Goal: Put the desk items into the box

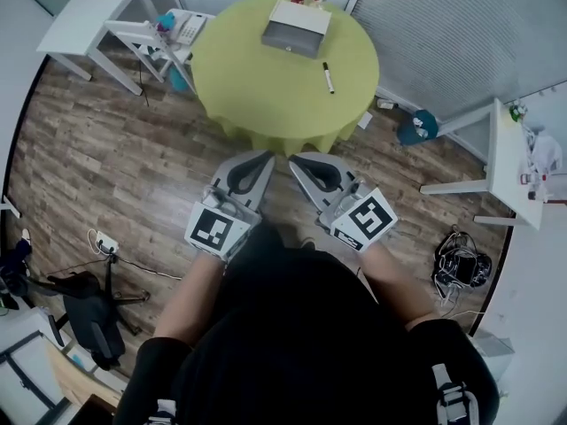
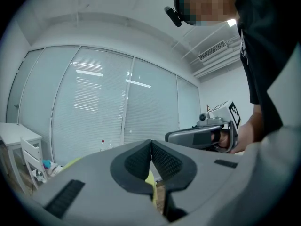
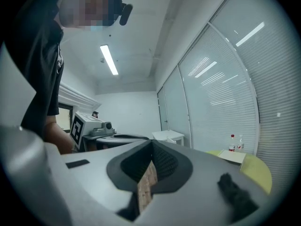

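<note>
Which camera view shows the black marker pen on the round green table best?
The head view: the black marker pen lies in full sight on the round green table. Neither gripper view shows it; both catch only the table's edge.

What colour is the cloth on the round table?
The cloth is yellow-green, clearest in the head view.

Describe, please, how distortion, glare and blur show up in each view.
Head view: sharp and evenly lit, though the fisheye curves the floorboards around the green table. Left gripper view: dark vignetted corners, light streaks reflected on the glass wall. Right gripper view: similar streaks, a bright ceiling lamp.
</note>
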Demonstrator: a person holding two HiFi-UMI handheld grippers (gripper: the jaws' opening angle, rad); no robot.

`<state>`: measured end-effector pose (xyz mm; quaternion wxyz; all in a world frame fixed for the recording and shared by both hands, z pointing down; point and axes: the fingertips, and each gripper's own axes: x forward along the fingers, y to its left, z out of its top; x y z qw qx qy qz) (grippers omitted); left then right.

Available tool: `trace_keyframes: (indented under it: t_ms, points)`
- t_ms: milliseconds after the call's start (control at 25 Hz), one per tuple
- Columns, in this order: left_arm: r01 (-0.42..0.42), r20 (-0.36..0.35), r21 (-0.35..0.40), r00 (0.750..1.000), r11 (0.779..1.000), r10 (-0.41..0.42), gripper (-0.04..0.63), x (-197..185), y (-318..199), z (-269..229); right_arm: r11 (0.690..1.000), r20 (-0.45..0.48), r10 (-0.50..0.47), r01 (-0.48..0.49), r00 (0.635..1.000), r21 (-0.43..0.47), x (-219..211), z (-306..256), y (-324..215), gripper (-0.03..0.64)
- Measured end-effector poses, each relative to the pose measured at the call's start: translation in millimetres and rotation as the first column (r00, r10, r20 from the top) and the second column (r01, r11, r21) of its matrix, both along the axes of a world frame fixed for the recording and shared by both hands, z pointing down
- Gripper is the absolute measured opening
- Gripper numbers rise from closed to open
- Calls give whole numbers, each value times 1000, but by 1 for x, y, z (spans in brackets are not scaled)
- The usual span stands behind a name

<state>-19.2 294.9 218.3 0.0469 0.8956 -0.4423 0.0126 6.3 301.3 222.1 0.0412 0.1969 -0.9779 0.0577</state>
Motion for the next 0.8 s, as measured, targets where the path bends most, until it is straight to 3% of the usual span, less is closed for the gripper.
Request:
trace_keyframes:
  t_ms: [520,800]
  points:
    - [-137,-17,12,990,990,138,12,-52,-77,5,991,-17,134,-134,991,-24,-51,11,-77,17]
    - [-154,-32,-2,988,988,154,12,-58,-103,9,986,-6,160,-160,987,-40,-56,17,-103,17]
